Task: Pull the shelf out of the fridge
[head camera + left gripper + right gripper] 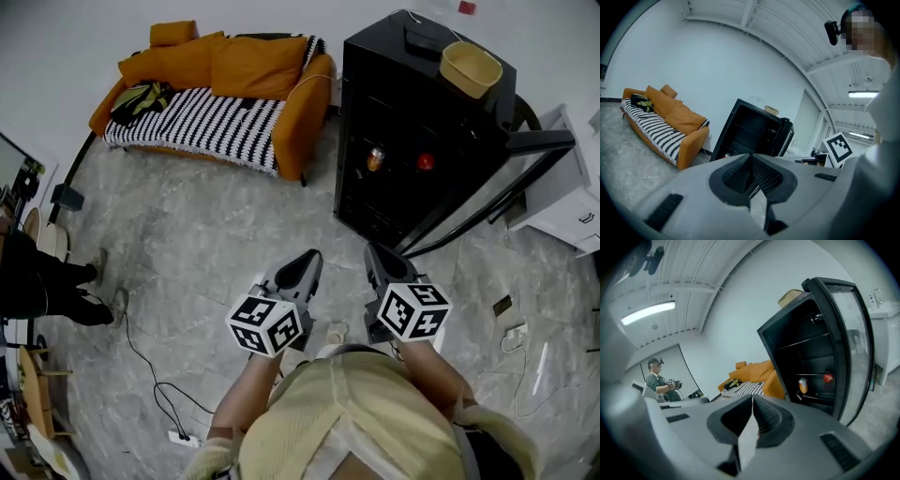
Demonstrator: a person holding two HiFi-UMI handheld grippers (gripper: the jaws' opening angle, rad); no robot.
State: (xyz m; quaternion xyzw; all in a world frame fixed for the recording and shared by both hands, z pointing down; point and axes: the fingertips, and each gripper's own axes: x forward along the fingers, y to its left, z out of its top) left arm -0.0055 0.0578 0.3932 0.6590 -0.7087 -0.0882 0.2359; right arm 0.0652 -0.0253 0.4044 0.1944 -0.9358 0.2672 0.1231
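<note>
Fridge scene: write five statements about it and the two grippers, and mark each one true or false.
1. The fridge has its door standing open. True.
2. The left gripper is clamped on a shelf. False: its jaws are together with nothing between them, and it is short of the fridge.
3. A tan bowl sits on top of the fridge. True.
4. The sofa is blue. False: it is orange, with a striped blanket over the seat.
5. The right gripper has its jaws wide apart. False: its jaws are shut and hold nothing.
</note>
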